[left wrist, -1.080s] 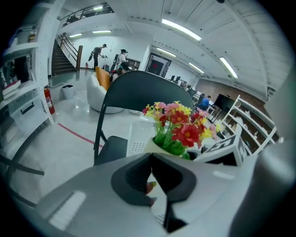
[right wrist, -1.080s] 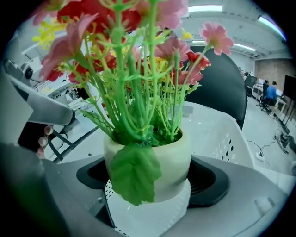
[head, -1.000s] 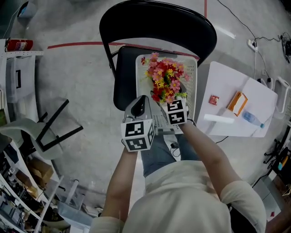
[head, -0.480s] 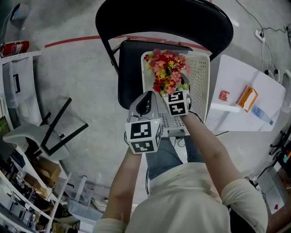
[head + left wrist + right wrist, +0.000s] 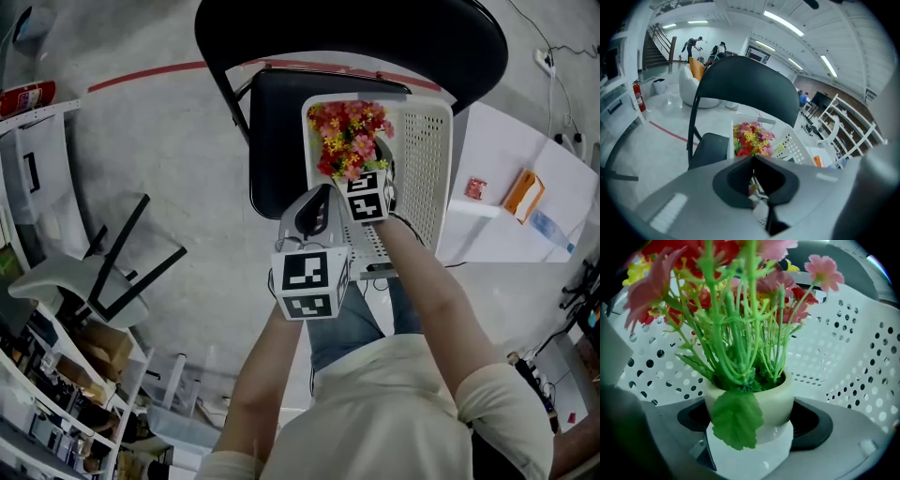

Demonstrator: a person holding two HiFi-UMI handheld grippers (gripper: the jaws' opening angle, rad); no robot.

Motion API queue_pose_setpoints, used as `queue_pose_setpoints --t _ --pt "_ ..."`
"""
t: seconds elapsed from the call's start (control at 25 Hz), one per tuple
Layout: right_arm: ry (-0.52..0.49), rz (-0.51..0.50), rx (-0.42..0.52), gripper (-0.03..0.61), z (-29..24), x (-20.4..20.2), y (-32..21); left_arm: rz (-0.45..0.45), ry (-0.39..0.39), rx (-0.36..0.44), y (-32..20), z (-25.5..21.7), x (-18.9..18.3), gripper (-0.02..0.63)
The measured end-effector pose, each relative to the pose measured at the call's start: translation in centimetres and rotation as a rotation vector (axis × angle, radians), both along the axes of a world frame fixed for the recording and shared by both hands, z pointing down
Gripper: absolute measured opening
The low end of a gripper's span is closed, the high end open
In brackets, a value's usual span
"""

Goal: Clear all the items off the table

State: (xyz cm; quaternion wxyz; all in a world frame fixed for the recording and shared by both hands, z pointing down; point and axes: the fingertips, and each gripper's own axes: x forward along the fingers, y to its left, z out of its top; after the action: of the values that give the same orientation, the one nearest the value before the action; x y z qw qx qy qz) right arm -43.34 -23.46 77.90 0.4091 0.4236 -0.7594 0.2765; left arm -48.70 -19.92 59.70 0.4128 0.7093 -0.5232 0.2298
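The right hand-held gripper (image 5: 750, 425) is clamped on a small cream flower pot (image 5: 757, 401), one jaw on each side of its round body, just below the rim. The pot sits inside the white perforated basket (image 5: 427, 155), which rests on the seat of the black chair (image 5: 277, 141). Whether the pot's base touches the basket floor cannot be told.

The pot looks light and stiff, with a smooth, glossy wall. It is probably slippery, and it could chip if it is ceramic. The flowers (image 5: 349, 136) look artificial: thin green stems that bend, red, pink and yellow heads, and one broad leaf hanging over the front of the pot. The stems would give way under the jaws, so the body of the pot is the right place to hold it, low enough that the top-heavy bunch does not tip it.

The left hand-held gripper (image 5: 752, 171) hangs beside the basket with its jaws together and nothing between them.

Off to the right, on the white surface (image 5: 497, 150), lie a small red packet (image 5: 476, 187), an orange box (image 5: 522, 194) and a clear bottle (image 5: 553, 230), so by my reading the clearing is not finished.

No brand or writing can be read on the pot or basket, and the print on the packet and box is too small to make out. The grippers' cubes carry only black-and-white square patterns.
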Motion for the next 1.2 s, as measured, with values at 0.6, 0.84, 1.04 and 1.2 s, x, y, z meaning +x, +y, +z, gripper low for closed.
queue_pose_setpoints --t 0.6,0.84,1.04,1.2 --pt "-0.06 0.017 -0.038 0.511 0.5 -0.7 -0.1 0.004 -0.003 0.007 0.4 0.0 -0.3 0.011" --pt "-0.065 0.027 -0.036 0.51 -0.7 -0.1 0.3 -0.005 -0.008 0.017 0.6 -0.8 0.2 0.011" --pt "-0.073 0.022 -0.03 0.508 -1.8 0.2 0.9 -0.016 -0.019 0.025 0.8 -1.3 0.4 0.011" --pt "-0.08 0.017 -0.025 0.504 -2.9 0.3 1.5 -0.023 -0.035 0.028 1.2 -1.7 0.6 0.011"
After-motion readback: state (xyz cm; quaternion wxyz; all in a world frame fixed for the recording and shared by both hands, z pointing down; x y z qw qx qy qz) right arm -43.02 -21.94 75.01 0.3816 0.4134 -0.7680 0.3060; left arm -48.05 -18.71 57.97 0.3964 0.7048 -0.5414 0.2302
